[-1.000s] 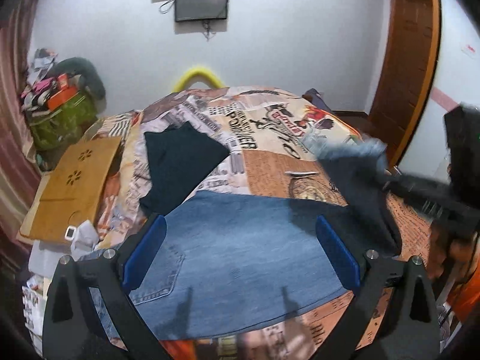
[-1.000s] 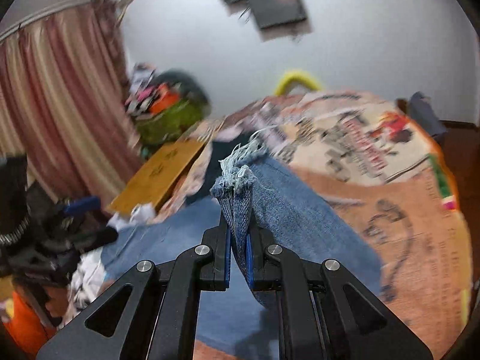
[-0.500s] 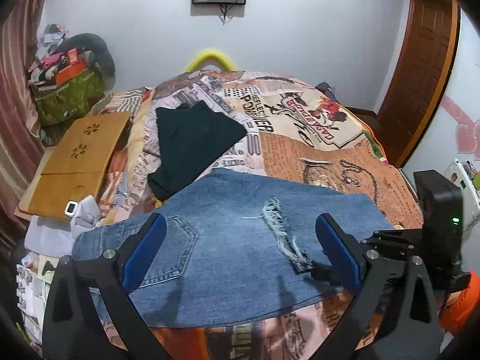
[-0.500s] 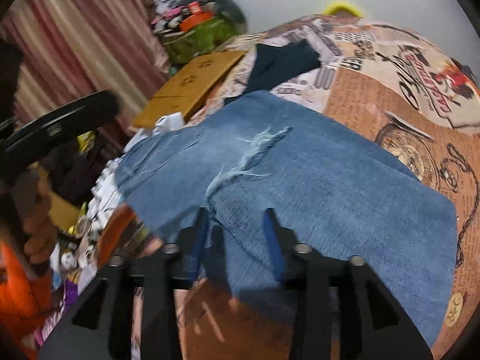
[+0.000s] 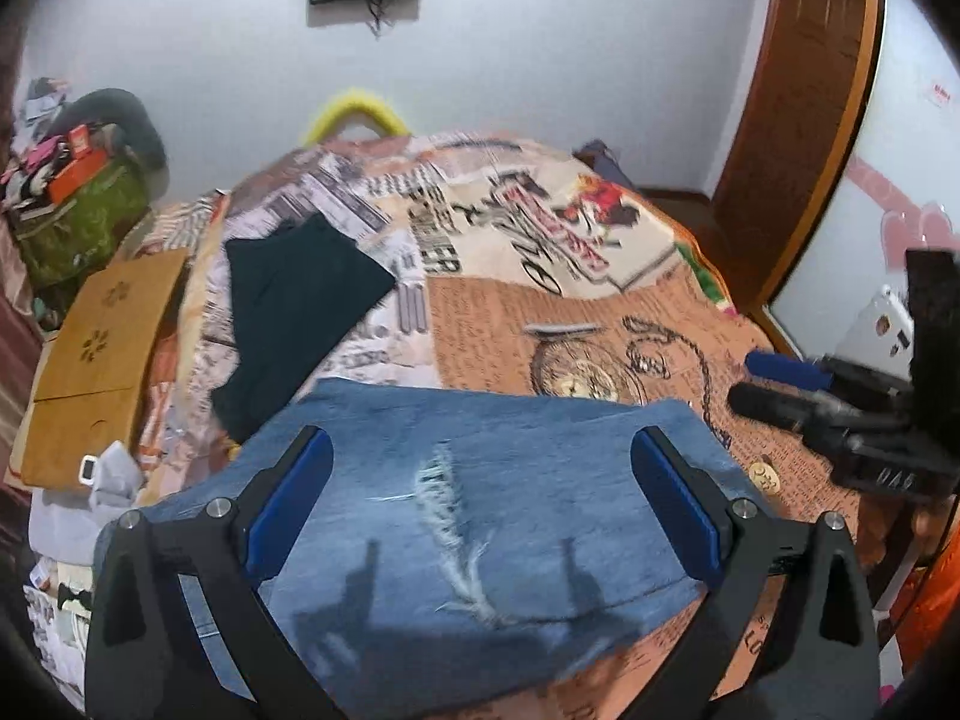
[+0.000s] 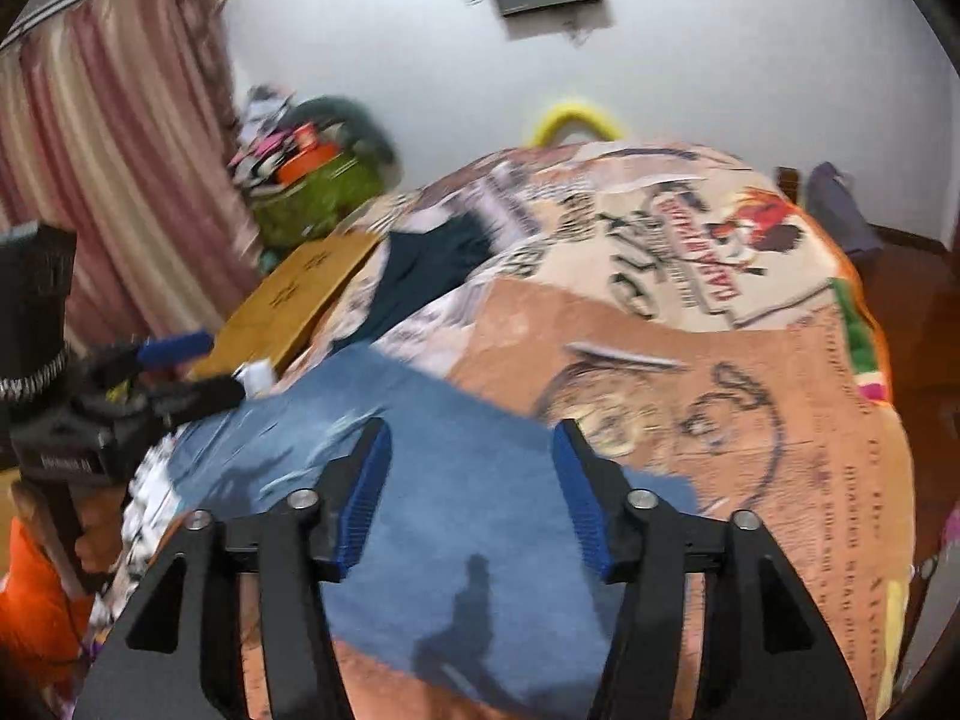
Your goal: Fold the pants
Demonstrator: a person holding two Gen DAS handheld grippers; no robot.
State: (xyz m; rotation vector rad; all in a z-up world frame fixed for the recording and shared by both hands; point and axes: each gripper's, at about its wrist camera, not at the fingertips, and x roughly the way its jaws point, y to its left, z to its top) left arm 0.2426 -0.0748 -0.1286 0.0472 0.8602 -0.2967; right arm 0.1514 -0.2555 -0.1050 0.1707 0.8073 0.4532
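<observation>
The blue jeans [image 5: 480, 510] lie folded flat on the printed bedspread [image 5: 540, 300], with a frayed rip [image 5: 450, 510] facing up. They also show in the right wrist view [image 6: 468, 516]. My left gripper [image 5: 480, 492] is open and empty above the jeans. My right gripper [image 6: 471, 492] is open and empty above the jeans' right part. Each gripper shows in the other's view: the right one [image 5: 780, 384] at the right, the left one [image 6: 180, 372] at the left.
A folded black garment [image 5: 294, 306] lies on the bed beyond the jeans. A wooden lap tray [image 5: 96, 360] sits at the bed's left edge, with a green bag of clutter [image 5: 78, 222] behind it. A wooden door [image 5: 798, 120] stands at the right.
The right gripper laid the held jeans end over onto the rest, opened and let go, then drew back. The left gripper stayed open above the jeans.
</observation>
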